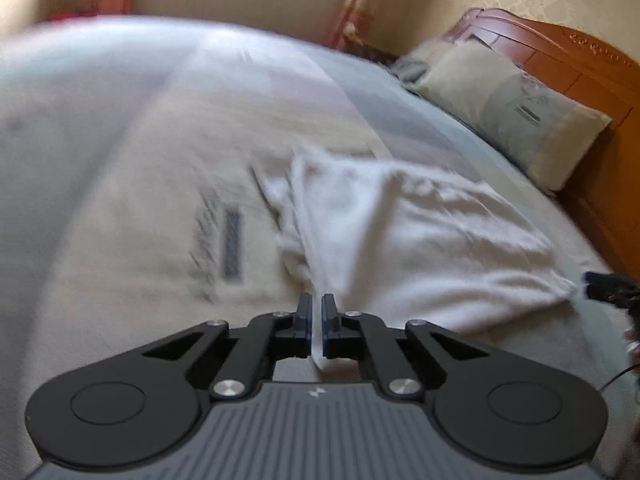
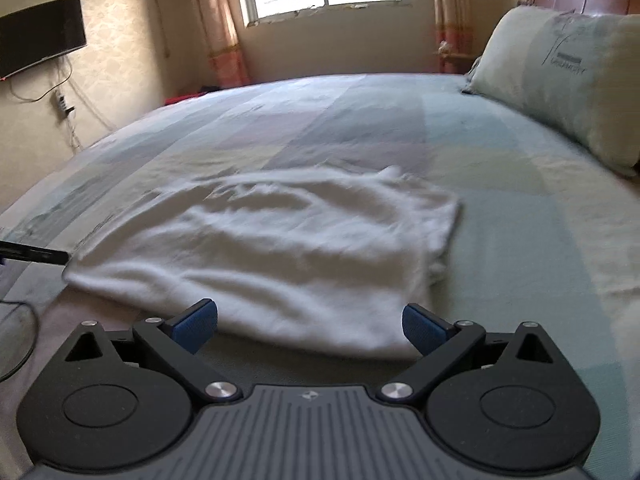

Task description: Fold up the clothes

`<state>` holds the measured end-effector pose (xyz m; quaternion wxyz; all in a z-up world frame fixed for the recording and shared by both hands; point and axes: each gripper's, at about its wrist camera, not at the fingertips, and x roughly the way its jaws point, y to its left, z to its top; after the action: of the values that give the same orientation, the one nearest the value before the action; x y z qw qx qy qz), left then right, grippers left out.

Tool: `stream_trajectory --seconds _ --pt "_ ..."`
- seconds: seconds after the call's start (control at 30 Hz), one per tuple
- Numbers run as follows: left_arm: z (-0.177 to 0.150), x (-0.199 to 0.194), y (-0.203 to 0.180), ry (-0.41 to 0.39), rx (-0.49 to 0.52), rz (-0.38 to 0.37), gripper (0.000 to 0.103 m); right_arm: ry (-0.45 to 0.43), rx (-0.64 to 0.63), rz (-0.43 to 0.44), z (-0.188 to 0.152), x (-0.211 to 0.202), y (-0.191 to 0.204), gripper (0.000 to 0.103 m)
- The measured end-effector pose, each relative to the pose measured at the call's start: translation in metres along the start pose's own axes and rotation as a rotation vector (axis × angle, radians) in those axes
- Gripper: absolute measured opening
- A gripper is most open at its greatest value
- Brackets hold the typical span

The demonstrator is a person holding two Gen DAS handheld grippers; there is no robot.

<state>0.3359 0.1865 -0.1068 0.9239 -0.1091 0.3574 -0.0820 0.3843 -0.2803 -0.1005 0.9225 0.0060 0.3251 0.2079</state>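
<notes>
White garment (image 2: 264, 248) lies part-folded on bed (image 2: 520, 208). Left gripper (image 1: 316, 312) jaws clamped on its corner; right gripper (image 2: 310, 320) jaws apart, empty. Step: fold-over. Next: carry corner across, probably.

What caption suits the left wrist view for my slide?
Left hand-held gripper shut on a corner of the white cloth, lifting its edge off the bed.

Soft white cloth garment (image 2: 280, 248) with a slightly fuzzy nap, matt woven bedspread (image 2: 500, 200), glossy carved wooden headboard (image 1: 560, 64), matt black plastic left claw (image 1: 317, 312), textured blue pads (image 2: 196, 324), shiny metal pivots
</notes>
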Motion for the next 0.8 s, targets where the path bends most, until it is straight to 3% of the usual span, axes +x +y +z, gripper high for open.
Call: stream_trajectory --seconds 0.1,0.17,0.23,0.33,0.43,0.53,0.6,0.67,0.8 --pt "0.014 -0.003 -0.021 -0.044 0.118 0.005 0.004 -0.011 -0.052 -0.043 0.014 0.013 0.001 0.102" --pt "0.021 0.007 -0.040 -0.041 0.172 -0.037 0.016 -0.008 -0.078 -0.058 0.022 0.030 0.007 0.102" --pt "0.020 0.026 -0.063 -0.021 0.243 -0.064 0.035 0.004 -0.088 -0.049 0.026 0.050 0.019 0.102" --pt "0.007 0.058 -0.092 0.016 0.353 -0.064 0.039 0.043 -0.135 -0.083 0.018 0.076 0.038 0.101" --pt "-0.013 0.071 -0.092 0.076 0.374 -0.039 0.041 0.080 -0.145 -0.102 0.000 0.083 0.037 0.101" --pt "-0.018 0.054 -0.080 0.101 0.353 -0.052 0.045 0.090 -0.122 -0.073 -0.010 0.069 0.023 0.102" --pt "-0.006 0.047 -0.073 0.116 0.345 -0.056 0.045 0.100 -0.123 -0.044 -0.002 0.060 0.016 0.102" --pt "0.017 0.050 -0.072 0.063 0.322 -0.055 0.047 0.056 -0.109 -0.004 0.016 0.059 0.010 0.102" --pt "0.063 0.081 -0.071 -0.019 0.226 -0.132 0.062 -0.039 -0.106 0.097 0.064 0.086 0.007 0.103"
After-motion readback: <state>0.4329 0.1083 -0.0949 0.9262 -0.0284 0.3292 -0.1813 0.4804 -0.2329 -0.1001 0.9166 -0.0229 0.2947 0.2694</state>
